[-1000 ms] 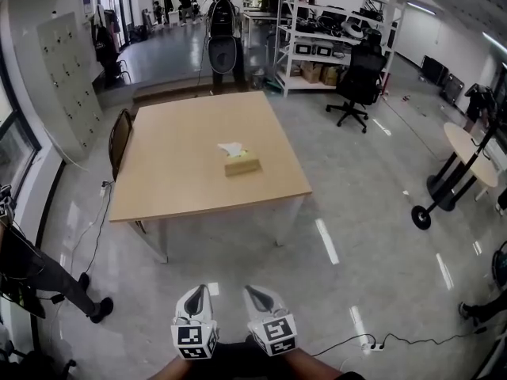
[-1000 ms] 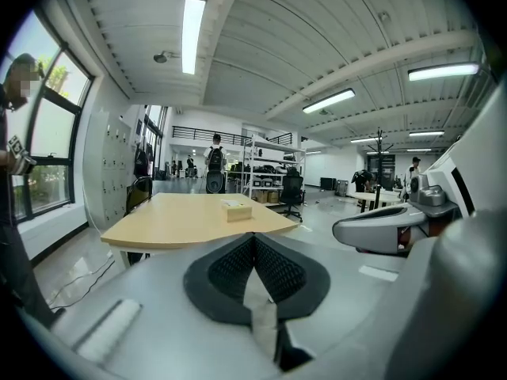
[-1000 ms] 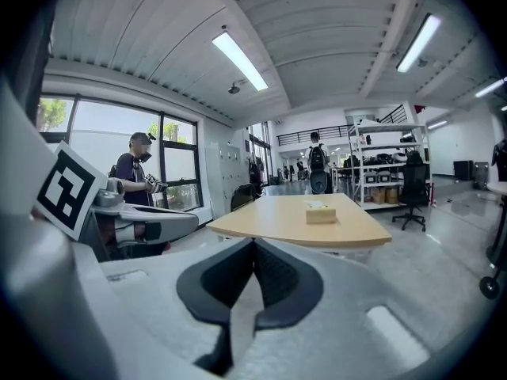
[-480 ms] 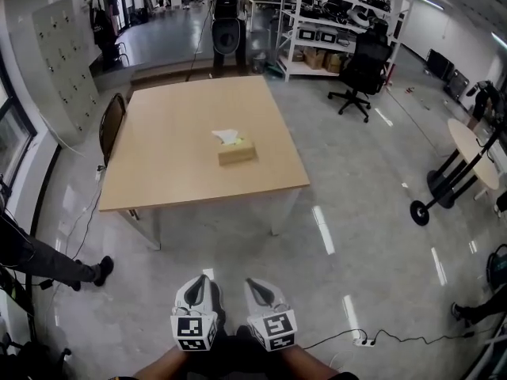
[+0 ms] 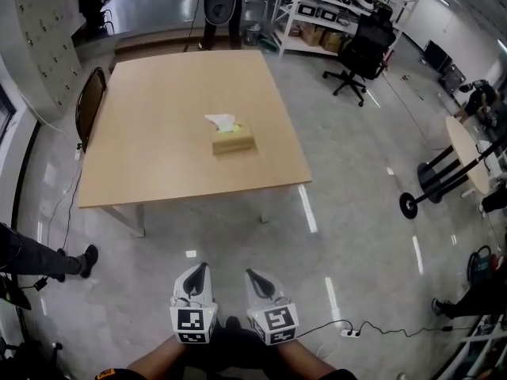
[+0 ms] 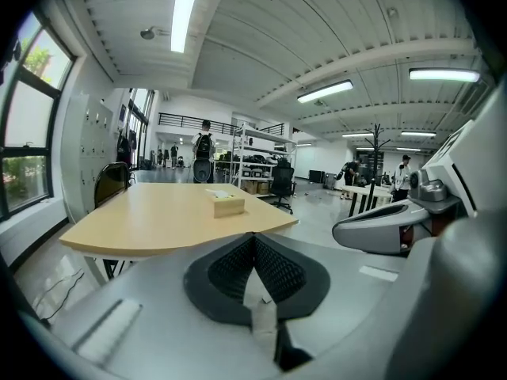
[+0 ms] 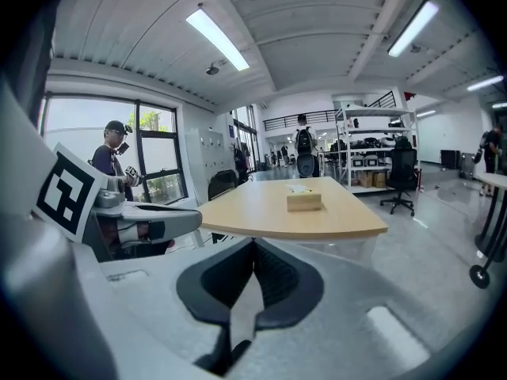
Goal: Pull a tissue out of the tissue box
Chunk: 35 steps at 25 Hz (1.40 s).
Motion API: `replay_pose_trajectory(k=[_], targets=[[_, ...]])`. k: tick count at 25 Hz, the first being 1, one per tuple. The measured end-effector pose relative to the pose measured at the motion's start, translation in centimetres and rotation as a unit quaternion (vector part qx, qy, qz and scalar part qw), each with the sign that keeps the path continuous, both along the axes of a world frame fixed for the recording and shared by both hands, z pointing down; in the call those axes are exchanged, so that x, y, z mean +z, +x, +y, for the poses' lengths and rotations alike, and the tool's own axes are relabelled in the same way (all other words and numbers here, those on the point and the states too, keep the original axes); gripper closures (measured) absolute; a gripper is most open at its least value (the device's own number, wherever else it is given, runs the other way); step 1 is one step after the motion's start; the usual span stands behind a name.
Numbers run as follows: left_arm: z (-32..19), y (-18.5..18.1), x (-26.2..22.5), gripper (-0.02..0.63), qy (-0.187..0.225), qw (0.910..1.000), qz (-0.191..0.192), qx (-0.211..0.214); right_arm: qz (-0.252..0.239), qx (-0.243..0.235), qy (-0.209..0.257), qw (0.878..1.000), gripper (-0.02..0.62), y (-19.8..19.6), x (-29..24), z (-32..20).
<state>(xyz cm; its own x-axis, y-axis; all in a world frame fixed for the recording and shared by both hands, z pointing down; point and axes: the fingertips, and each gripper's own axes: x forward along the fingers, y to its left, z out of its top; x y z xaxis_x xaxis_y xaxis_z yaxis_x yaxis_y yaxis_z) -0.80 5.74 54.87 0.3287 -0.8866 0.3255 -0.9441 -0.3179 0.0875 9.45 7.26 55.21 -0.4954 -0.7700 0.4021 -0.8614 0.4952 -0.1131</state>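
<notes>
So the left hand-held gripper (image 5: 200,275) and the right hand-held gripper (image 5: 255,279) sit side by side at 6 o'clock in the head view, over the floor (image 5: 356,212) and well short of the counter (image 5: 158,149). Both have their jaws pressed together with nothing between them. The tissue box (image 5: 233,142) is around the middle of the counter, straight up at 12 o'clock from the pair, with a white tissue (image 5: 221,121) poking out the top. There's a dark chair (image 5: 89,101) at the counter's 10 o'clock side, and a black office chair (image 5: 366,50) off at 1 o'clock.
</notes>
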Motion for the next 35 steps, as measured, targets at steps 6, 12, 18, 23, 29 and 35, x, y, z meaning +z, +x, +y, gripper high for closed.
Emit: replay_pose_trajectory(k=[6,12,18,23,29,35], targets=[[-5.4,-2.3,-0.1,0.588,-0.001,0.9999,-0.001,0.010,-0.007,0.004,-0.007,1.000,0.604,-2.3,0.1,-5.4],[-10.4,-4.8,-0.7,0.588,-0.002,0.9998,0.006,0.018,0.003,0.012,-0.014,1.000,0.604,-4.7,-0.5,-10.0],[-15.3,-6.3,-1.7,0.588,0.013,0.9992,0.028,0.025,0.019,0.018,-0.011,1.000,0.604,-6.4,-1.4,-14.3],[-18.3,-7.4,-2.7,0.588,0.032,0.9985,0.038,0.022,0.030,0.019,0.006,0.999,0.604,-7.1,-2.7,-17.6],[-20.7,-9.4,-3.1,0.588,0.042,0.9983,0.040,0.010,0.031,0.005,0.012,0.999,0.604,-9.1,-2.7,-19.9],[-23.3,-10.3,-2.6,0.588,0.038,0.9984,0.038,-0.016,0.031,-0.008,0.013,0.999,0.604,-9.1,-2.3,-23.1]])
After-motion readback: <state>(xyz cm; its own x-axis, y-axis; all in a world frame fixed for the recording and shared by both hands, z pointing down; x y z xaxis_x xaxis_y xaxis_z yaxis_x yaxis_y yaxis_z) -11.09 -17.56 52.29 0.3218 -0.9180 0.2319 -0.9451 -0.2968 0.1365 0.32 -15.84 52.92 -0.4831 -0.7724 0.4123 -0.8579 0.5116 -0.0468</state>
